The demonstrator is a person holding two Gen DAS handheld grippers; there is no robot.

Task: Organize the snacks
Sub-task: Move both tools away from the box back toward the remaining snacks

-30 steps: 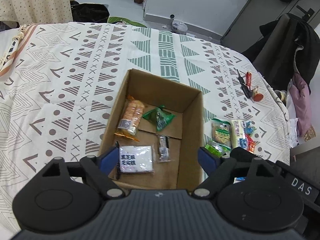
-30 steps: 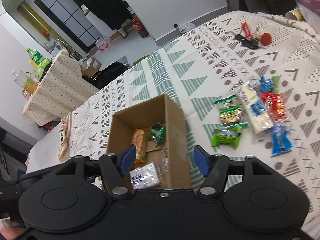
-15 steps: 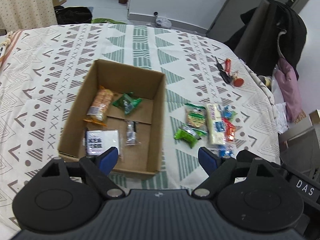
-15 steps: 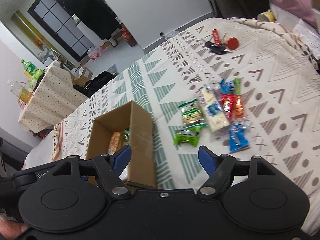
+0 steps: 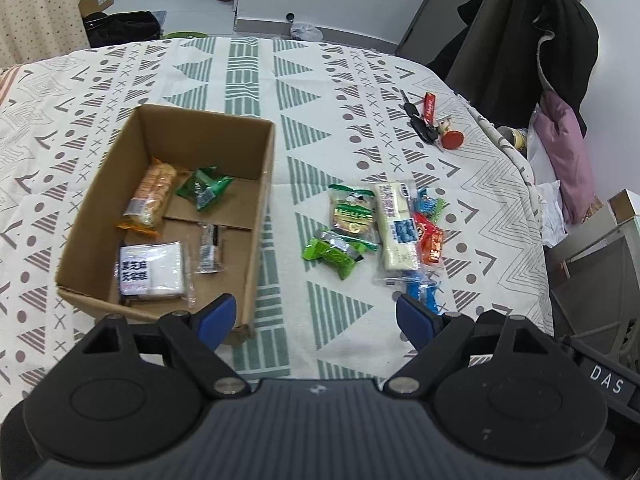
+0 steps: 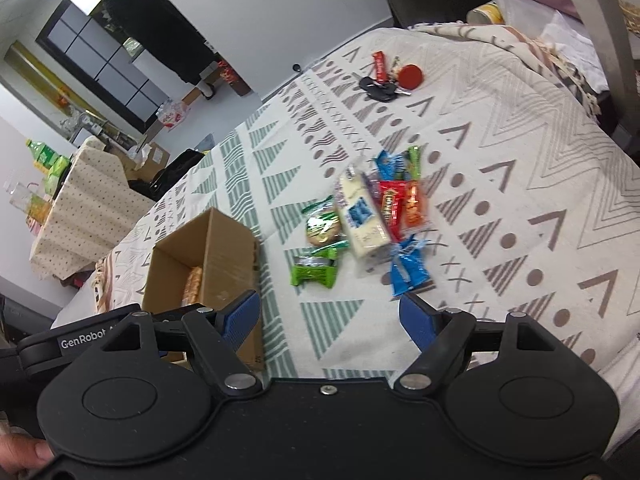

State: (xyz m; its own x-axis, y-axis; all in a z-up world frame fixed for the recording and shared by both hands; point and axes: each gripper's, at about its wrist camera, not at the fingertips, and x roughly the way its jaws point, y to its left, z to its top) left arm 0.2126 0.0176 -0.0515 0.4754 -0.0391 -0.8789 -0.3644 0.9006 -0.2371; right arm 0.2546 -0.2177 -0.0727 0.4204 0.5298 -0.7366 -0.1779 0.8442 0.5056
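Left gripper (image 5: 316, 316): jaws spread wide, empty, held above the patterned tablecloth (image 5: 328, 128) between the cardboard box (image 5: 262, 216) and the loose snacks. Right gripper (image 6: 330, 312): jaws likewise wide apart and empty, with a blue packet (image 6: 410, 270) just ahead of the right blue pad.

Box, open-topped, on the tabletop at left: holds an orange biscuit sleeve (image 5: 154, 196), a green packet (image 5: 204, 188), a white labelled pack (image 5: 150, 272) and a small dark-and-clear wrapper (image 5: 210, 250).

Snack cluster, right of the box and apart from it: a green wrapped bar (image 5: 334, 252), a round biscuit pack (image 5: 352, 212), a long cream pack (image 5: 396, 226), red and orange packets (image 5: 430, 240).

Farther back: a bunch of keys (image 5: 430, 122) with a red tag. A thumb (image 6: 24, 454) shows at the lower left edge of the right wrist view.
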